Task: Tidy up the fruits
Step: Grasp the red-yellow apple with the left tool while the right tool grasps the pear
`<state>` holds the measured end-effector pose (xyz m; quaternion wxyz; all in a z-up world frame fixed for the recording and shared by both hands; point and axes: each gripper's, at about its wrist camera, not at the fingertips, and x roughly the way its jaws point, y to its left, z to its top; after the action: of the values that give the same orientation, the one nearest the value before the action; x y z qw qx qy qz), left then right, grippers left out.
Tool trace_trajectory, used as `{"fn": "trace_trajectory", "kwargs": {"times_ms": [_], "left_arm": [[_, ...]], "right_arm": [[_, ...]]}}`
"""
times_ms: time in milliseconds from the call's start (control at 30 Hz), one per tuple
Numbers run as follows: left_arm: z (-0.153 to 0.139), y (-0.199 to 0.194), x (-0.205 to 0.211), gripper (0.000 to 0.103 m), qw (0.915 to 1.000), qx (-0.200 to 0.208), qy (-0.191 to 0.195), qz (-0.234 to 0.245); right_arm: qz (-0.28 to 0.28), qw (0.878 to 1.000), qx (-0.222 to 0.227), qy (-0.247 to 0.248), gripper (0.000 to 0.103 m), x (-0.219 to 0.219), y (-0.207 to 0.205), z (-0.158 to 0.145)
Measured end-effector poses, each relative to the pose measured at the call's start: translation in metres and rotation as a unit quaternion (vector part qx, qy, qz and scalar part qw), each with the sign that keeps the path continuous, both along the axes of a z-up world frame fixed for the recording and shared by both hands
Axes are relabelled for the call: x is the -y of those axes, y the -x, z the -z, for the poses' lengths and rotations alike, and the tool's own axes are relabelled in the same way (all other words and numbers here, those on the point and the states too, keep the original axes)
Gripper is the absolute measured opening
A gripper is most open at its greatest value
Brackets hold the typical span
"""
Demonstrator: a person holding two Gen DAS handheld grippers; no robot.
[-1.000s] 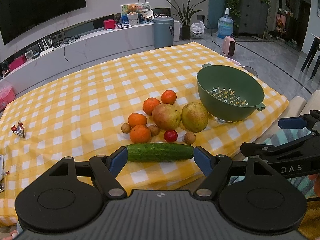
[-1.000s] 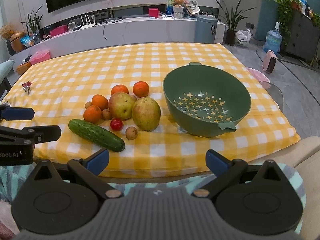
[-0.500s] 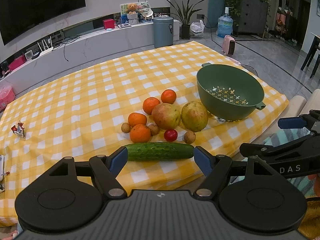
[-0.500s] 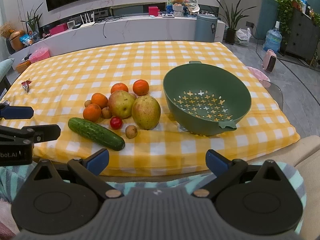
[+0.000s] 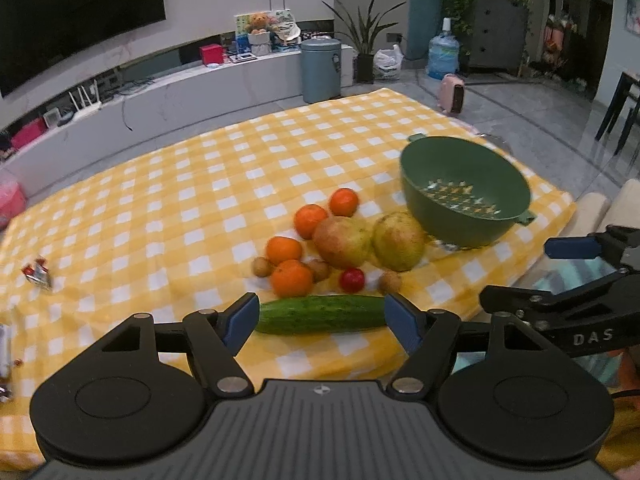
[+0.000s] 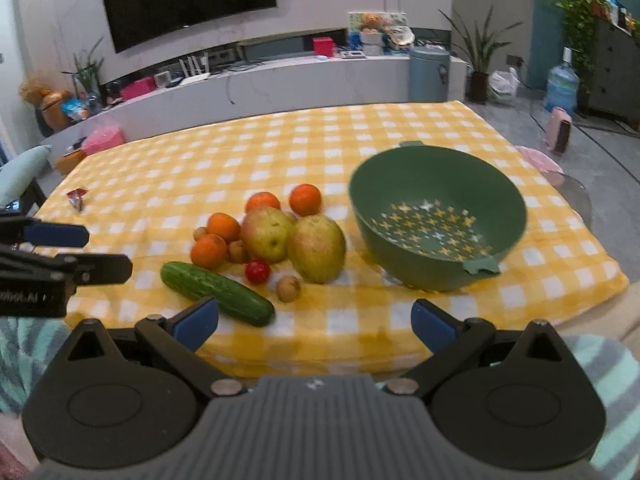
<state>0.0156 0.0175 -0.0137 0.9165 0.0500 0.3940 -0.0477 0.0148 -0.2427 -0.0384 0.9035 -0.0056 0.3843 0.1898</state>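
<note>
Little has shifted; my left gripper [image 5: 322, 318], jaws apart, has just been narrowing, empty. Firm, slippery dark-green cucumber [image 5: 320, 314] at twelve o'clock: grip mid-length. Right gripper [image 6: 314, 320] gapes empty.

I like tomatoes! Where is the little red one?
The tomato sits in the right wrist view between the cucumber and the big pear, left of the green bowl.

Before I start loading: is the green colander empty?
Empty. The green colander shows only its bare perforated bottom; all the fruit lies on the cloth beside it.

Fruits [image 6: 276, 236] lie left of the colander [image 6: 436, 216], cucumber [image 6: 218, 294] in front.
</note>
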Motion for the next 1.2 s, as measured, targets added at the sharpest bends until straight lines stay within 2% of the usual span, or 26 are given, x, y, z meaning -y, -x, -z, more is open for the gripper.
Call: {"fn": "trace_trajectory", "kwargs": {"times_ms": [100,200,267,333,467,567,633,700,767,833,933,1200], "left_arm": [[0.000,-0.005,-0.005,0.083,1.0000,-0.001,-0.005,-0.002],[0.001,-0.012,-0.009,0.076,1.0000,-0.005,0.005,-0.005],[0.002,-0.016,-0.010,0.071,1.0000,0.002,0.004,0.006],[0.003,-0.021,-0.009,0.070,0.9997,0.009,0.002,0.022],[0.005,-0.038,-0.011,0.070,0.9990,0.019,0.030,0.026],[0.010,-0.053,-0.009,0.070,0.9984,0.015,0.041,0.037],[0.015,-0.066,-0.007,0.069,0.9986,-0.013,0.042,0.030],[0.021,-0.075,-0.002,0.066,0.9977,-0.020,0.047,0.044],[0.028,-0.083,0.005,0.066,0.9974,-0.028,0.038,0.055],[0.035,-0.091,0.008,0.068,0.9968,-0.034,0.039,0.060],[0.044,-0.105,0.008,0.077,0.9954,-0.049,0.056,0.060],[0.064,-0.136,-0.001,0.078,0.9912,-0.085,0.096,0.033]], "right_arm": [[-0.003,1.000,0.001,-0.008,0.098,-0.005,-0.006,0.003],[0.005,1.000,-0.003,-0.012,0.088,-0.009,-0.014,0.006],[0.012,1.000,-0.006,-0.021,0.077,-0.010,-0.021,0.009],[0.020,0.999,-0.010,-0.029,0.071,-0.011,-0.028,0.012],[0.030,0.998,-0.016,-0.047,0.054,-0.011,-0.045,0.022],[0.038,0.998,-0.017,-0.046,0.054,-0.014,-0.055,0.029],[0.041,0.998,-0.013,-0.042,0.054,-0.017,-0.062,0.034],[0.042,0.998,-0.014,-0.045,0.054,-0.018,-0.069,0.041],[0.042,0.997,-0.020,-0.054,0.054,-0.019,-0.076,0.049],[0.047,0.997,-0.028,-0.054,0.054,-0.020,-0.082,0.057],[0.049,0.996,-0.041,-0.065,0.054,-0.019,-0.091,0.069],[0.030,0.996,-0.040,-0.079,0.054,-0.024,-0.110,0.087]]}}
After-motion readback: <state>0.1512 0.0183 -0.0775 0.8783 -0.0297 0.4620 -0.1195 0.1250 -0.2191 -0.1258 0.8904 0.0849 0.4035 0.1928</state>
